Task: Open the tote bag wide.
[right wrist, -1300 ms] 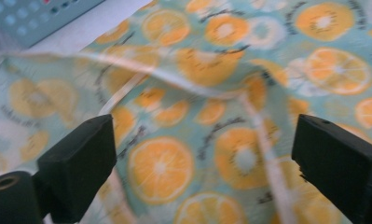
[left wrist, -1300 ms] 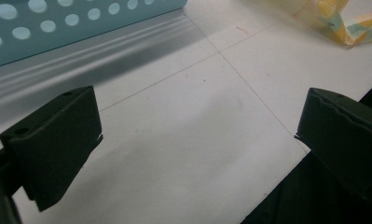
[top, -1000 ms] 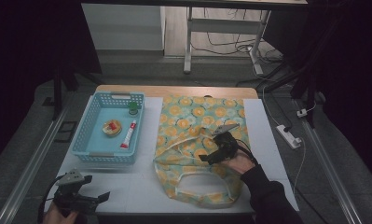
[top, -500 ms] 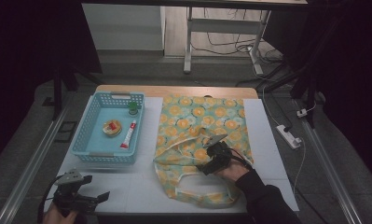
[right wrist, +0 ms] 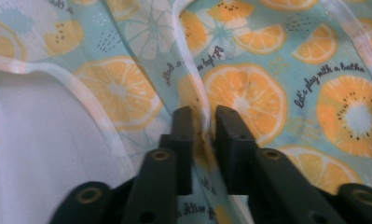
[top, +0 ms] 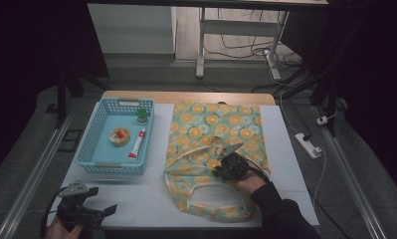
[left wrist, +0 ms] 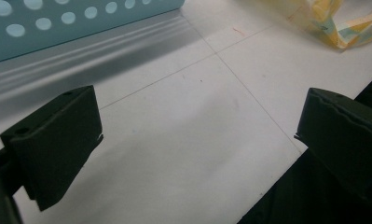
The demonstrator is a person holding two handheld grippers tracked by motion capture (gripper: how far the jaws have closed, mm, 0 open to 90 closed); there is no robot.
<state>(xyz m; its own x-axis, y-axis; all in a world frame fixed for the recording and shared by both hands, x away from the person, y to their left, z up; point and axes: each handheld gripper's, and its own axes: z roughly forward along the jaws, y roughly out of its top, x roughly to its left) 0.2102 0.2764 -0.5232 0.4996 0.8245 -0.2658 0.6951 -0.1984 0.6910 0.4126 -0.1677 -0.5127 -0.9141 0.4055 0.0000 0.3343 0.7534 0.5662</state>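
Pinching a white-trimmed fold of the citrus-print bag [right wrist: 249, 88], your right gripper [right wrist: 203, 122] has just been closing, and its jaws now stand narrow with the cloth edge caught between the pads. From above, that gripper [top: 229, 166] sits on the near half of the bag [top: 217, 124], close to its rumpled mouth.

The bag lies on the white table [top: 156, 199], right of centre and just beside the blue basket [top: 89, 144]. Its long axis runs away from you: the flat, closed end points to the far edge, while the open mouth and white-edged handle loops [top: 211, 201] trail towards you.

By the look of it, the work is at an early stage. The grip on the rim is made, but the mouth is not yet lifted or spread. The tube [top: 137, 144], the small round tin [top: 119, 136] and the green-capped item [top: 143, 115] all lie in the basket, none in the bag.

Your left gripper [top: 89, 214] hangs over the near left corner of the table, jaws wide apart with nothing between them, well apart from the bag. Its own camera looks over bare table [left wrist: 183, 140] towards the basket's wall [left wrist: 58, 23].
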